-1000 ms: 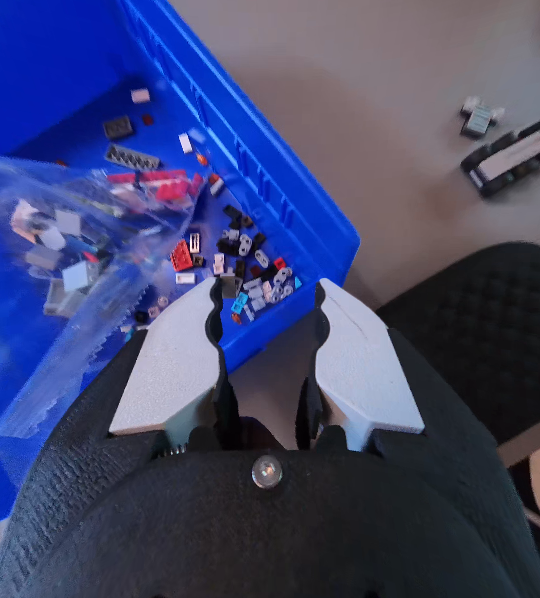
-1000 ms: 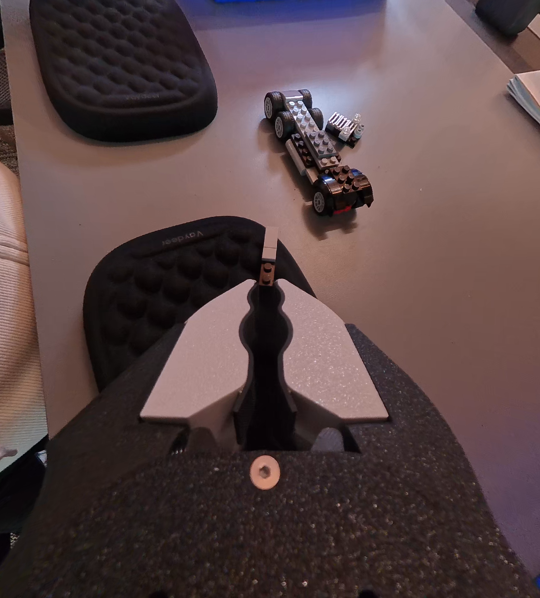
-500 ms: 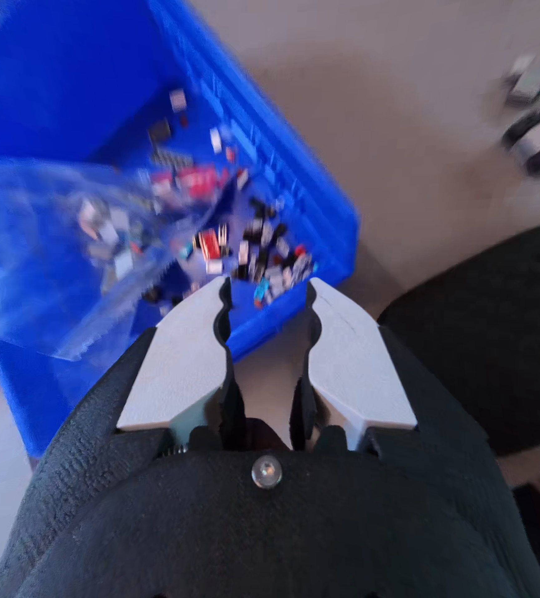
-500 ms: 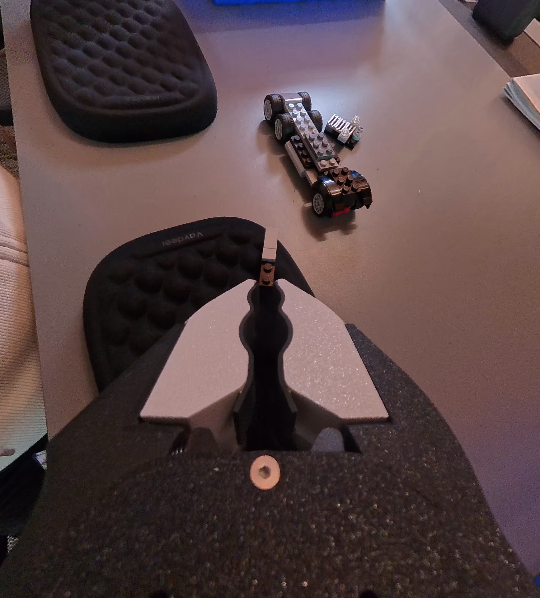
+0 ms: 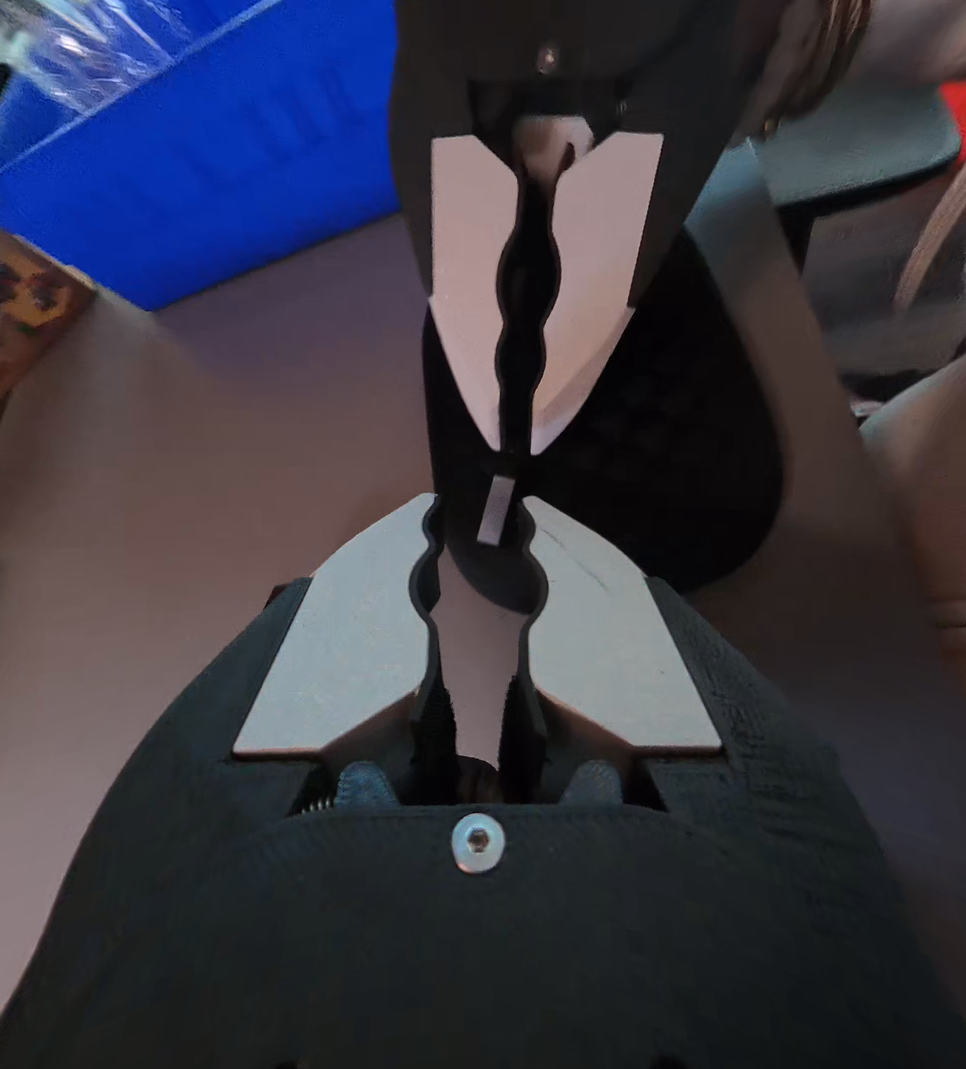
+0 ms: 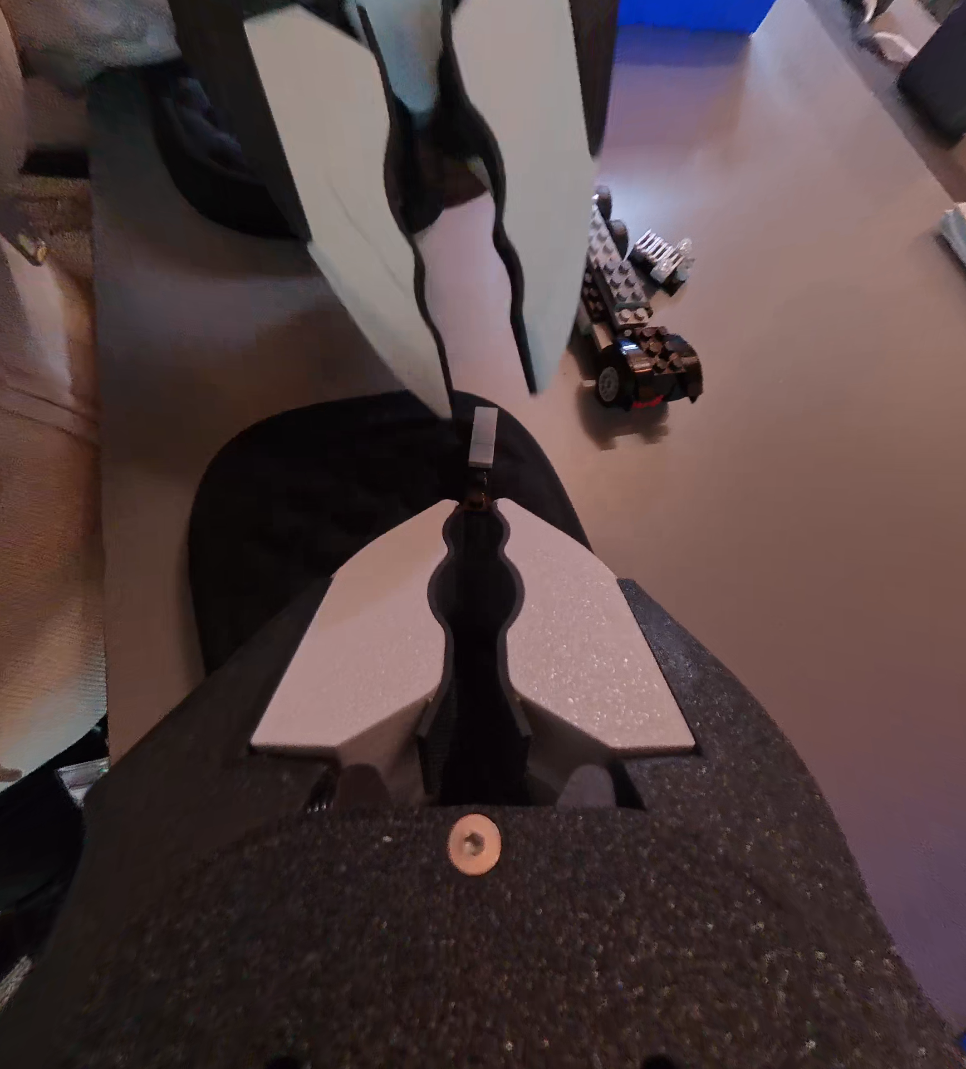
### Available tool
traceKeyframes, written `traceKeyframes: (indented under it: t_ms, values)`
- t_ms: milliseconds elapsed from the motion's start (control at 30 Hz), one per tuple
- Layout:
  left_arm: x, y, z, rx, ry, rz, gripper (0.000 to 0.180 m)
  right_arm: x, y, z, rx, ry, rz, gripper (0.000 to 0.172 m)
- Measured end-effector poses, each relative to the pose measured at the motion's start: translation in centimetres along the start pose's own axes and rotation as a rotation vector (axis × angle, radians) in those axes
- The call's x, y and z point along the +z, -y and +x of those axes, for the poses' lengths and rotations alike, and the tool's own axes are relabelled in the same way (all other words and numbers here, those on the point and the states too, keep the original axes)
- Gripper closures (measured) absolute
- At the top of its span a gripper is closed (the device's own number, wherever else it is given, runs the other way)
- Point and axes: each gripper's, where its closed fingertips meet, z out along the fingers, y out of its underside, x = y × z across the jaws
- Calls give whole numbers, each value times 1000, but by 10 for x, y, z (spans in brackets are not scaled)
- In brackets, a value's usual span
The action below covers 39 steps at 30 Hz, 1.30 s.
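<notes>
The right gripper (image 6: 472,504) sits low at the centre of its view, its fingertips clenched on the dark end of a slim brick piece (image 6: 481,438); the grey end juts out forward over a black pad (image 6: 307,491). Facing it from the top of the frame, the left gripper (image 6: 489,399) has its jaws parted, the grey tip of the piece just at its fingertips, not pinched. In the left view, that grey tip (image 5: 495,515) stands between the spread fingers (image 5: 365,607), with a gap on either side. A brick car (image 6: 636,324) lies on the table (image 6: 816,520) at mid right. A blue bin (image 5: 179,173) fills the left view's upper left.
</notes>
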Motion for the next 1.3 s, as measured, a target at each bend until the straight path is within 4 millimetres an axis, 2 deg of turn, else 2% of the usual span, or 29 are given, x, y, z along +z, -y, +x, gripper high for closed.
traceKeyframes:
  t_ms: [100, 200, 400, 467, 633, 933, 967, 1033, 1067, 1133, 1167, 1300]
  values:
    - [18, -1, 9, 43, -78, -42, 160, 2, -1, -2, 2, 28, -19, 164]
    - [23, -5, 12, 33, -120, -66, 167, 1, -1, -4, 17, 53, -17, 164]
    - [21, -3, 15, -15, -175, -37, 172, 1, 0, -4, 43, 79, -17, 164]
    - [21, 0, 16, -36, -186, -5, 172, 1, 2, -3, 65, 86, -12, 156]
    - [20, 1, 20, -44, -212, 12, 172, 7, 3, -9, -28, 112, -65, 163]
    - [15, 8, 20, -139, -252, 137, 173, 10, 1, -12, 9, 144, -109, 163]
    - [14, 11, 20, -139, -257, 162, 173, 11, 0, -12, 14, 141, -108, 163]
    - [-4, 48, 24, -246, -356, 393, 174, 14, -3, -13, 15, 134, -127, 163]
    - [-7, 53, 19, -255, -337, 410, 174, 13, -2, -12, 27, 137, -121, 163]
    - [2, 32, 4, -204, -236, 300, 173, 11, 0, -12, 63, 152, -87, 163]
    - [0, 26, 1, -238, -249, 292, 173, 10, 1, -11, 80, 156, -66, 163]
    - [-27, 15, -21, -235, -124, 298, 173, 5, 3, -1, 104, 101, -28, 163]
